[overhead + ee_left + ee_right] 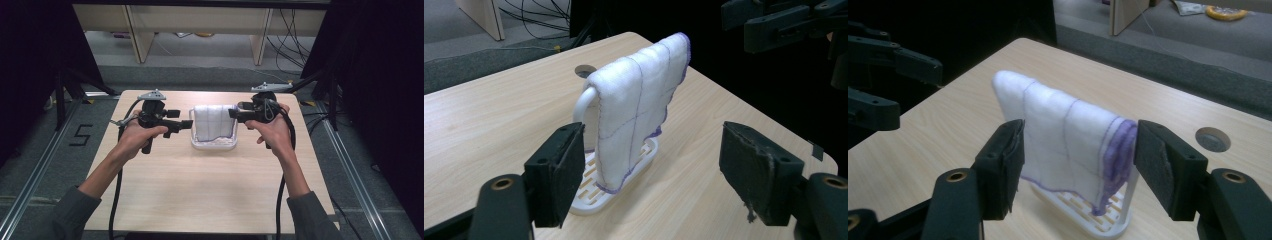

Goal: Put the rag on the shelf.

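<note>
The left hand-held gripper [186,124] and right hand-held gripper [235,114] point level at each other, jaws wide and empty, flanking the white cloth [215,122] draped over its rack [214,145] near the bench's [200,190] far edge.

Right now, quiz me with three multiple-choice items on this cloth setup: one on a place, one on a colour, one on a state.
1. Where is the cloth?
A. Draped over the rack's bar
B. Flat on the table
C. Held in a gripper

2. What colour are the cloth's edging and lines?
A. Red
B. Purple
C. Green

3. How do the left gripper and right gripper stand?
A. Both open
B. Both shut on the cloth
C. One holds the rack

Key: 1 A, it hangs over the white rack on the table. 2 B, purple stitching shows. 3 A, the pads stand apart, touching nothing.
</note>
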{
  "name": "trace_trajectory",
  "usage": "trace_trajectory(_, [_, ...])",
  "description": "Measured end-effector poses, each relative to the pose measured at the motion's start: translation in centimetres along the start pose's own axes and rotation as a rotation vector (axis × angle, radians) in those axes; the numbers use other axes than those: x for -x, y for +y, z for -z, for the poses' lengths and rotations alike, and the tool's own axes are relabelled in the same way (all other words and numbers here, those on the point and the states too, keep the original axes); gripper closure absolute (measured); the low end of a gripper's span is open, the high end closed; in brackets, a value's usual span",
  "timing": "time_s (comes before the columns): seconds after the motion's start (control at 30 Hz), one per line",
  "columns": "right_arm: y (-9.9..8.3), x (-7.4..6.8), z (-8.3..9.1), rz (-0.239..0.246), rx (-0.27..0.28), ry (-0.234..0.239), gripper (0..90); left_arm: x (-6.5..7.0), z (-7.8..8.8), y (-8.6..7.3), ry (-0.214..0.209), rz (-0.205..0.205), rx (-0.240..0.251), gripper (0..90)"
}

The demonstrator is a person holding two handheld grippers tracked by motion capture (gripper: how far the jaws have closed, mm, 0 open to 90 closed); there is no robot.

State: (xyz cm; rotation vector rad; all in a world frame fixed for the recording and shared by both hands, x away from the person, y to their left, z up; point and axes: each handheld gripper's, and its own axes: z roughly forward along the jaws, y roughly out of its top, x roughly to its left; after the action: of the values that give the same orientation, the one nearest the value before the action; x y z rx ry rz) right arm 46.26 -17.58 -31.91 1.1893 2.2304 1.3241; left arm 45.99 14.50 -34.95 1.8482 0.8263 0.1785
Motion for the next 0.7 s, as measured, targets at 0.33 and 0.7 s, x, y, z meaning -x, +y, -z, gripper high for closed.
trace_trajectory(0.33, [-0.9,-1.4,0.1,0.038,0.005,0.007,36.5,0.5,0.5,-0.9,-0.008,0.001,0.009,24.7])
trace_trajectory(0.7, [-2.1,-1.6,0.0,0.002,0.019,0.02,34.7,1.4,1.3,-1.7,-0.018,-0.016,0.006,22.9])
